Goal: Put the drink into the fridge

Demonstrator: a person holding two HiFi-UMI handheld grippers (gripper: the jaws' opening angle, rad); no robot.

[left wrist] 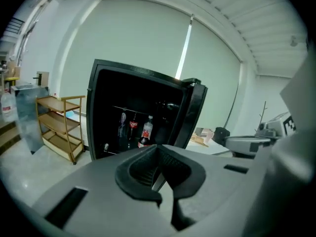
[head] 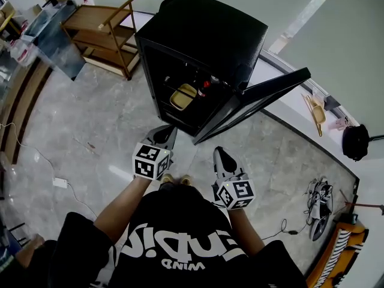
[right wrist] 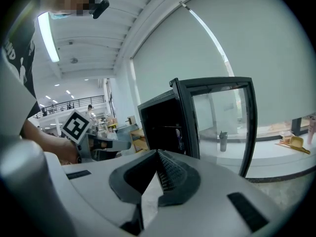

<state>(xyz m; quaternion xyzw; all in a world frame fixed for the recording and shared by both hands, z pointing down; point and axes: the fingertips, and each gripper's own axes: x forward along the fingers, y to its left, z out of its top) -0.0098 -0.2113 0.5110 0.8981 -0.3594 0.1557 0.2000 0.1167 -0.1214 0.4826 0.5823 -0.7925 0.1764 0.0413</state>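
Fridge (head: 204, 35) showing black all over, door (head: 264, 92) black-framed round clear glass. Bottles (left wrist: 146, 132) inside showing dark, wearing red labels. Tub (head: 183, 96) on shelf glowing yellow. Rack (head: 102, 32) showing light brown wood. Floor (head: 90, 119) showing grey marble, pale veins running through. Left gripper (head: 165, 131) and right gripper (head: 221, 155) showing grey; pads (left wrist: 140, 172) showing black, ribbed. Cubes (head: 151, 161) carrying black-and-white square markers. Shirt (head: 180, 239) showing black, white lettering running across. Blind (left wrist: 138, 38) looking pale greenish white.
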